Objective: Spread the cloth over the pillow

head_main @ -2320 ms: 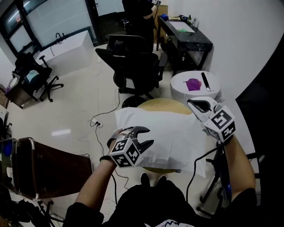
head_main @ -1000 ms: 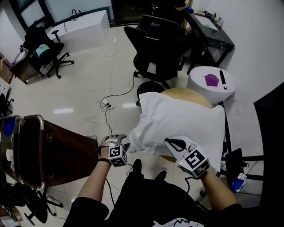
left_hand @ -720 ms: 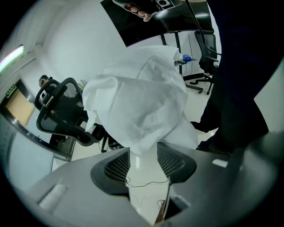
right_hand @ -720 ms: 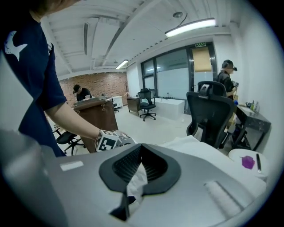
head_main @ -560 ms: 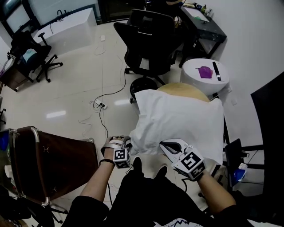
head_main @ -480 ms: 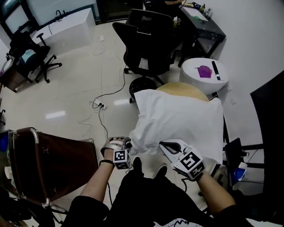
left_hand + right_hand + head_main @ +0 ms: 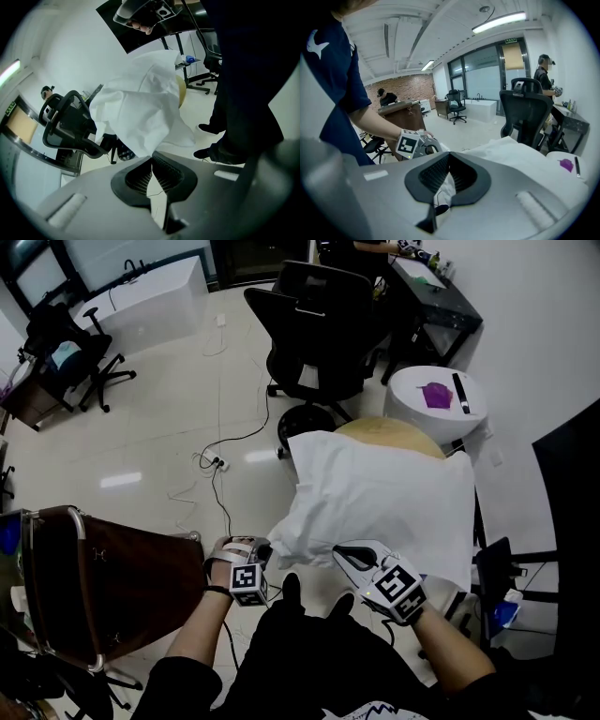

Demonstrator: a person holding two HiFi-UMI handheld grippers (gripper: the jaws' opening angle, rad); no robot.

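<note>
A white cloth (image 7: 384, 502) lies draped over the pillow on a round beige table (image 7: 389, 435). Its near-left corner hangs off the edge. My left gripper (image 7: 265, 547) is at that corner; its jaws have just been closing and now stand shut on the cloth's tip (image 7: 154, 140). At the near edge my right gripper (image 7: 339, 552) is shut on a fold of the cloth (image 7: 446, 185). The pillow itself is hidden under the cloth. In the right gripper view the left gripper (image 7: 423, 146) shows just beyond the jaws.
A black office chair (image 7: 314, 324) stands behind the table, and a white round side table (image 7: 436, 399) with a purple thing is at the back right. A brown leather seat (image 7: 103, 577) is at my left. Cables (image 7: 220, 465) trail on the floor. A person (image 7: 543, 75) stands by a black desk.
Both grippers have come down from above the pillow to its near edge. The left gripper's jaws have shut on the hanging corner. The right gripper has shifted slightly left and down.
</note>
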